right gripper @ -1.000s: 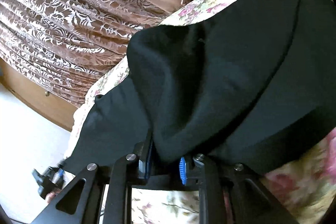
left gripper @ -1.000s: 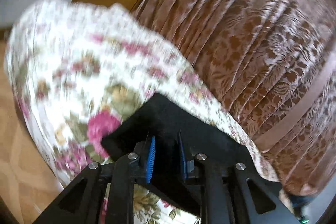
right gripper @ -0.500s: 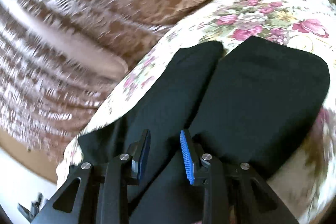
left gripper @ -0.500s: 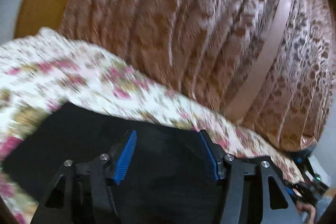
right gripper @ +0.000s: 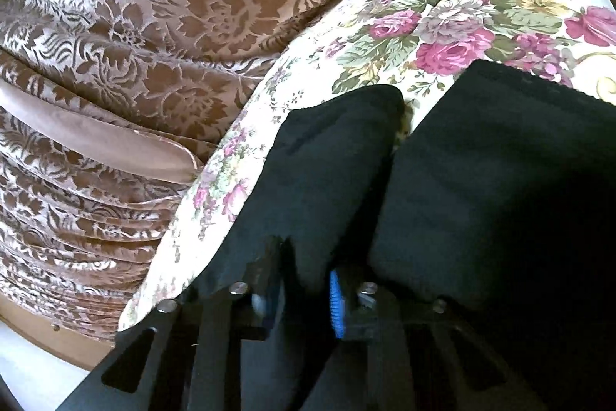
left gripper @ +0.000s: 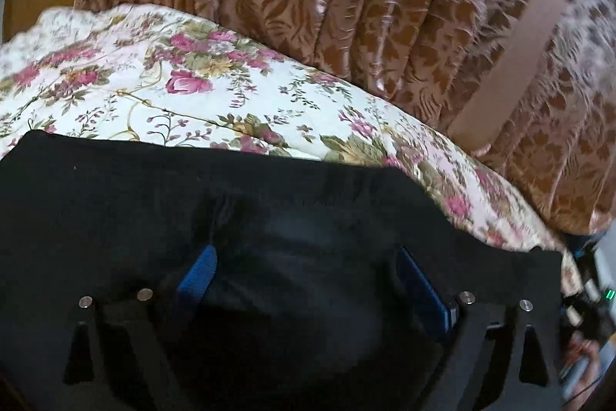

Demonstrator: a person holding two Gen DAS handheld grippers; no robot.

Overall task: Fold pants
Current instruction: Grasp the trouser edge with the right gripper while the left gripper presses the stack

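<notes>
Both tongs (left gripper: 308,280) over black pants (left gripper: 192,187)

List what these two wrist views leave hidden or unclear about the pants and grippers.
- Left wrist view: pants cut off by the lower and left edges; how many folds cannot be told.
- Right wrist view: right gripper dark against black cloth; grip unclear.
- Left wrist view: blurred device at right edge, unidentifiable.

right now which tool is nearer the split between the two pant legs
Right. The right tool sits at the split; left tool is over unbroken pants, split unseen.
</notes>
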